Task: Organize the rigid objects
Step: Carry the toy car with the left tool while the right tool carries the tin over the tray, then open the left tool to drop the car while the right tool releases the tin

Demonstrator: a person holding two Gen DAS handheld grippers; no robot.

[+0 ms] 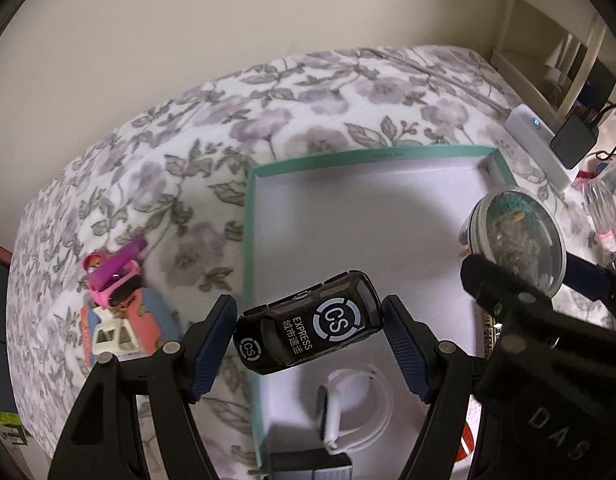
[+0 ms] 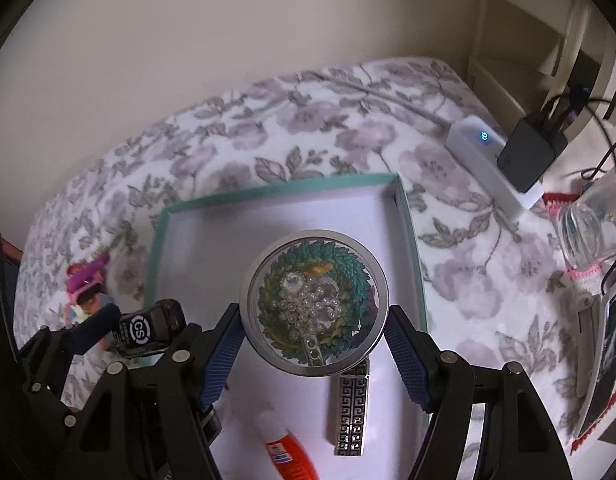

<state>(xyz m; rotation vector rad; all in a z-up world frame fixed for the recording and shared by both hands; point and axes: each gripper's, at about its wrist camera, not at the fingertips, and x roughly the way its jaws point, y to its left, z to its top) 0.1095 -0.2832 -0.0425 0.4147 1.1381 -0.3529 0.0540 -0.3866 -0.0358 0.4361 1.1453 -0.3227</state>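
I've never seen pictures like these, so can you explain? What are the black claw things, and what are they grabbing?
They are two grabbing tools that a person holds, one in each hand. A small camera on each looks along its two fingers, so one picture comes from the left tool and one from the right. The left gripper holds a black toy van over the edge of a teal-rimmed box on a flowery bedcover. The right gripper holds a round clear-lidded tin of beads over the same box. Inside lie a white watch, a patterned metal bar and an orange tube. Pink toys wait outside.
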